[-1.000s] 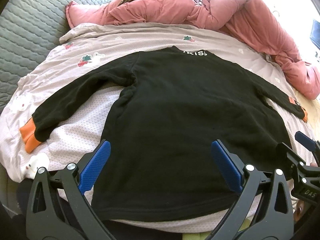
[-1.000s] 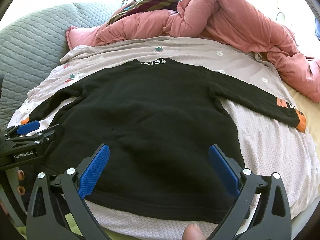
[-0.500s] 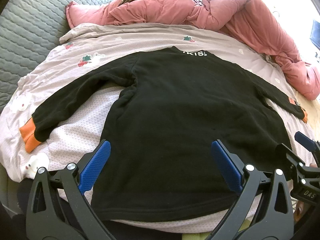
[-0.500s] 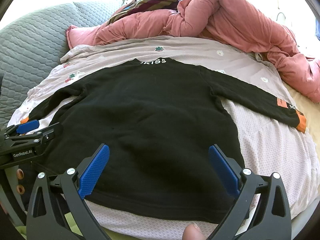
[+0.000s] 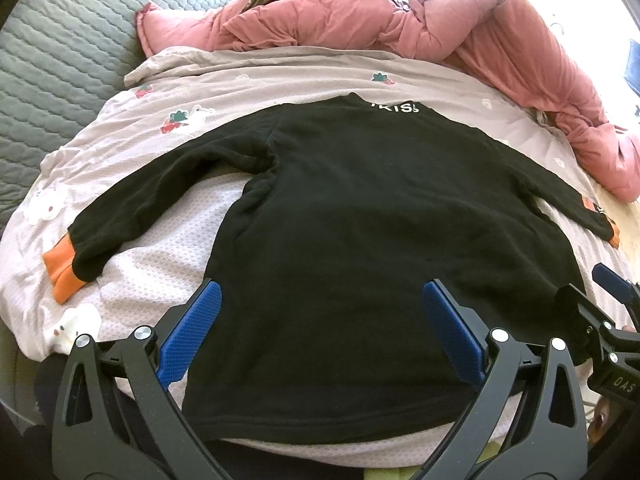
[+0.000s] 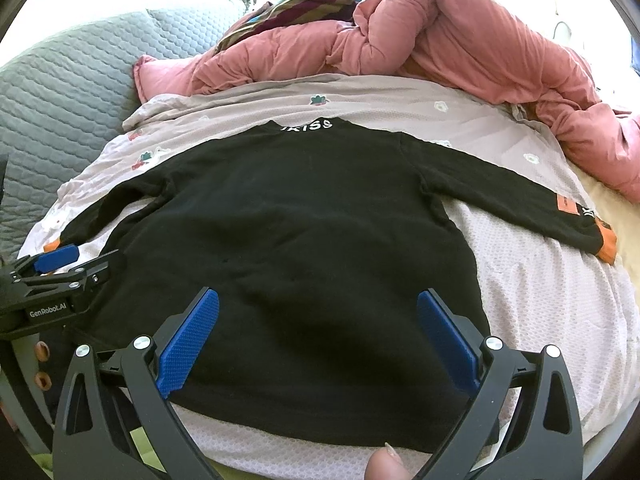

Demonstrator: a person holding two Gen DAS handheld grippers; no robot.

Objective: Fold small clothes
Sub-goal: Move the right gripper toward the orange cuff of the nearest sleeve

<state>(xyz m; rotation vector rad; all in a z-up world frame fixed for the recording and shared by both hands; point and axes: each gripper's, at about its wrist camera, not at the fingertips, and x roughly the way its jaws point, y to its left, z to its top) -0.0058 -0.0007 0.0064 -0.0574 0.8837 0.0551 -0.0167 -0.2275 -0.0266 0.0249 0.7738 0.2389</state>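
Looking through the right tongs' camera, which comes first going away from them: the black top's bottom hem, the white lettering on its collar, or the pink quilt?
1. Bottom hem, just below the open right tongs.
2. White lettering, at the top's far collar.
3. Pink quilt, bunched up beyond the top, at the back.

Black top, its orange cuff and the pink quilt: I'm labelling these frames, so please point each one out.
Black top [image 5: 380, 240]: left wrist view, middle of its body.
Orange cuff [image 5: 60, 272]: left wrist view, end of the spread sleeve.
Pink quilt [image 6: 460, 40]: right wrist view, the bunched mound behind the top.
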